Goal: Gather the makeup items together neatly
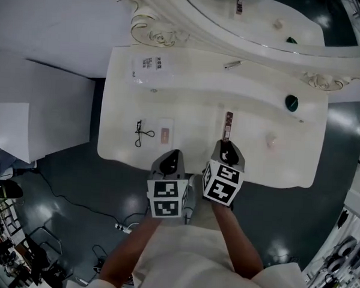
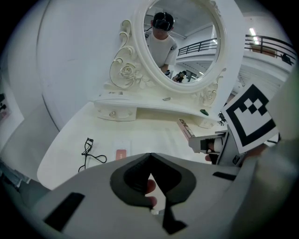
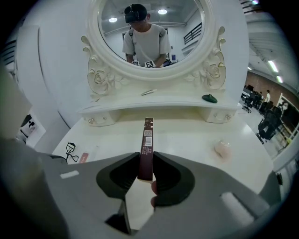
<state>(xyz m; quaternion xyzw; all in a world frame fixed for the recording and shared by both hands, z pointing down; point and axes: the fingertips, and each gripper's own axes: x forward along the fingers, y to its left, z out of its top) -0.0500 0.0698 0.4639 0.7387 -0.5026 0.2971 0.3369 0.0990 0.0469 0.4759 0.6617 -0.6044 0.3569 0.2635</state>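
Print on brown box [image 3: 147,148] illegibly small

a mock bedroom corner inside a lab hall: an ornate white dressing table [image 1: 117,137] and mirror [image 3: 112,37] on a glossy dark floor [image 1: 76,171] with a power strip [image 1: 122,228] and equipment clutter [image 1: 6,245].

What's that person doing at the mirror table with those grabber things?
A person at a white dressing table holds a gripper in each hand. The right gripper grips one end of a long brown makeup box. The left gripper is shut and empty. An eyelash curler and pink sponge lie far apart.
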